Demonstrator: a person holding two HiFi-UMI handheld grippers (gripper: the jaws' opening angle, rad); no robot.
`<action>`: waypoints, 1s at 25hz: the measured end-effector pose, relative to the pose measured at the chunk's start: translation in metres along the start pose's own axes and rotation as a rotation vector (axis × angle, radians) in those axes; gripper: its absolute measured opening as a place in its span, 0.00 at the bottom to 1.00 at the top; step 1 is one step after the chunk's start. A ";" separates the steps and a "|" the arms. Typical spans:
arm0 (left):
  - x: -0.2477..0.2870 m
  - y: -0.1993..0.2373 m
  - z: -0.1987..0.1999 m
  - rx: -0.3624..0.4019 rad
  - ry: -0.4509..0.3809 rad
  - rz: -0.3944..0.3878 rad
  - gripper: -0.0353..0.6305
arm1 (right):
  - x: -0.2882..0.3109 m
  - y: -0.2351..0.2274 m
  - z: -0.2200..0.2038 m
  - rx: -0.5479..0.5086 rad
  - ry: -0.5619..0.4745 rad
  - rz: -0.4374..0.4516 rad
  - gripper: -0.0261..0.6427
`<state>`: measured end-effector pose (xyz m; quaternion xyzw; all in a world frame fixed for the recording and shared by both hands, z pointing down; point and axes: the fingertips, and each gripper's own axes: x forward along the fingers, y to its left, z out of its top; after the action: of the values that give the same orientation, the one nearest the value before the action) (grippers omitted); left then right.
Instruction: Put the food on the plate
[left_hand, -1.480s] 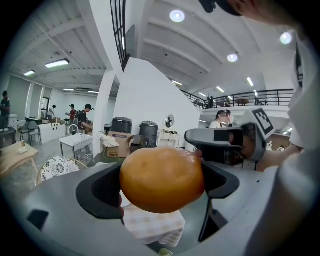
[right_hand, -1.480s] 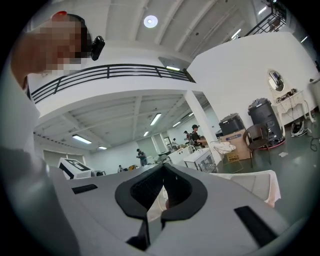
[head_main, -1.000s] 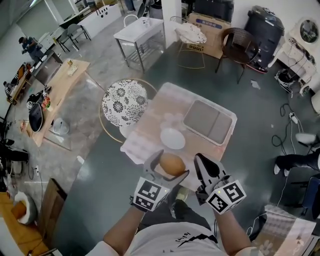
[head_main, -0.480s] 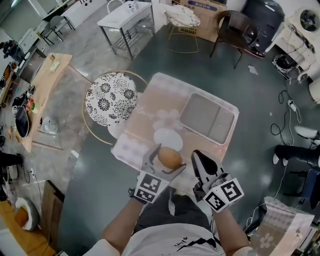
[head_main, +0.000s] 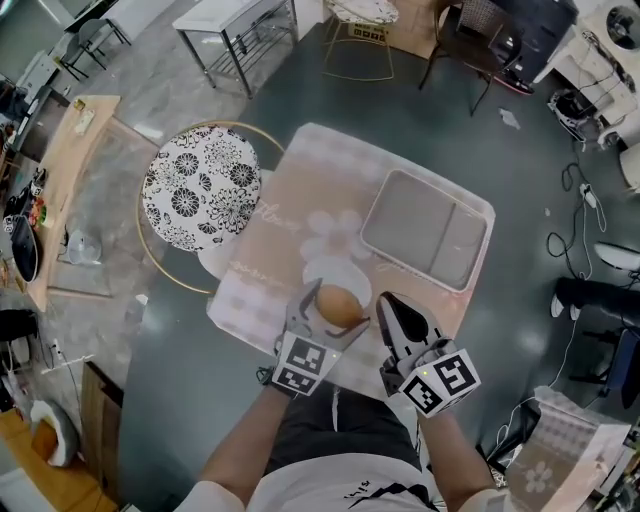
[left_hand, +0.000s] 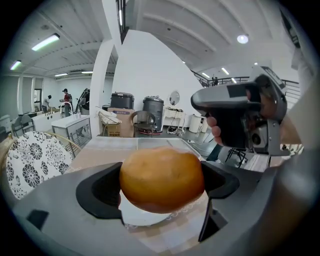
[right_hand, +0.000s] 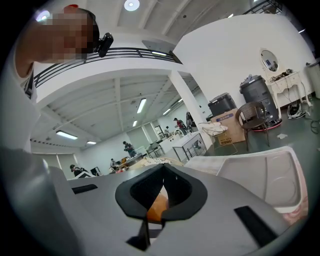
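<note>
A round orange-brown piece of food (head_main: 340, 305) is clamped between the jaws of my left gripper (head_main: 338, 304), held just above the near edge of a small white plate (head_main: 327, 270) on the table. In the left gripper view the food (left_hand: 162, 177) fills the gap between the jaws, with the plate (left_hand: 145, 220) showing beneath it. My right gripper (head_main: 388, 306) hovers beside it on the right, jaws shut with nothing in them. In the right gripper view its jaws (right_hand: 162, 172) meet, and the food (right_hand: 159, 207) shows as an orange sliver past them.
The table (head_main: 290, 225) has a pale patterned cloth. A grey two-part tray (head_main: 430, 240) lies on its far right side. A round stool with a black-and-white patterned seat (head_main: 195, 187) stands left of the table. Chairs and a metal table stand farther off.
Both grippers have moved forward over the table. The food in my left gripper has gone from short of the plate to above its near edge. The right gripper stays shut.
</note>
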<state>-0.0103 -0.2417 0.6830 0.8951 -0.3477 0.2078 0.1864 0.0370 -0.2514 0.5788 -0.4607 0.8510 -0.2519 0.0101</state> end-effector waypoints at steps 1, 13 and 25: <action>0.006 0.002 -0.007 0.000 0.007 -0.004 0.77 | 0.003 -0.003 -0.005 0.001 0.002 0.000 0.06; 0.060 0.026 -0.069 0.084 0.119 -0.021 0.77 | 0.027 -0.049 -0.039 0.044 0.003 -0.048 0.06; 0.078 0.032 -0.093 0.141 0.194 -0.013 0.77 | 0.033 -0.054 -0.040 0.042 -0.002 -0.032 0.06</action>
<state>-0.0031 -0.2620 0.8068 0.8839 -0.3067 0.3161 0.1573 0.0496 -0.2845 0.6447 -0.4741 0.8380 -0.2695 0.0166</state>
